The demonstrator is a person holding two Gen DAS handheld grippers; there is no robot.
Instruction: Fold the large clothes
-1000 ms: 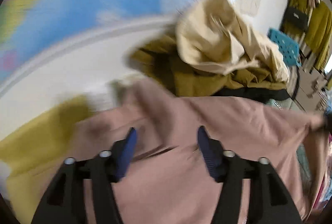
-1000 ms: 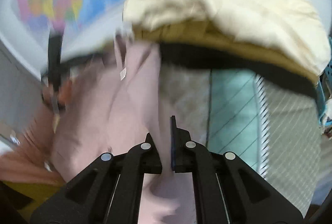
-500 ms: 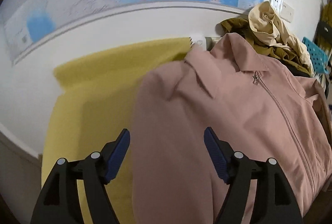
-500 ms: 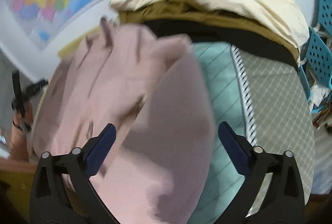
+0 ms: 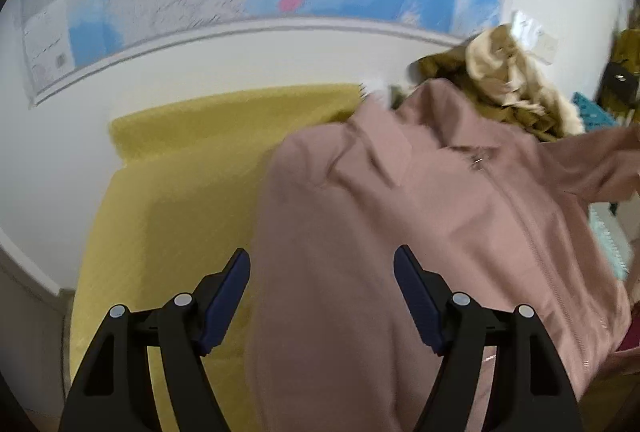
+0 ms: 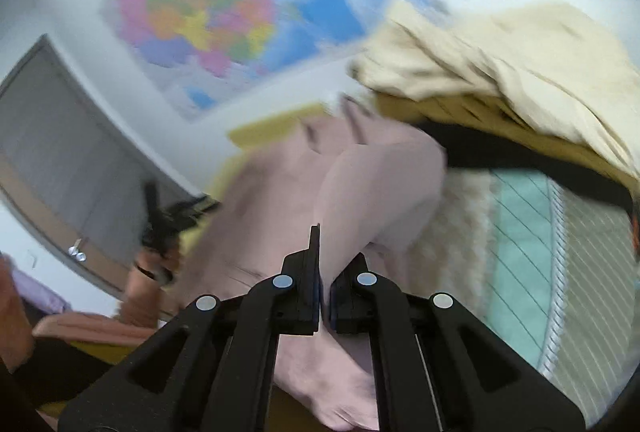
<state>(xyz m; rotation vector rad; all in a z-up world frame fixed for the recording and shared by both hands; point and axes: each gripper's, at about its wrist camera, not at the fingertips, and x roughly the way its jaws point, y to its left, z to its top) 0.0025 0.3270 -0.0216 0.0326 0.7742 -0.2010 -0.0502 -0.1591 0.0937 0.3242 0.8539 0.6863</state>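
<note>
Now the right gripper (image 6: 320,296) has just closed its jaws on a sleeve of the pink jacket (image 5: 420,232), which lies zipped over the yellow cover (image 5: 180,172); carry it across the chest while the left gripper (image 5: 320,296), jaws apart, steadies the near shoulder.

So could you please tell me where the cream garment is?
In the right wrist view, the cream garment tops the clothes pile at upper right, behind the pink jacket.

Pink jacket (image 5: 420,232) hem cut off by frame bottom; map (image 6: 224,12) blurred, text unreadable.
</note>
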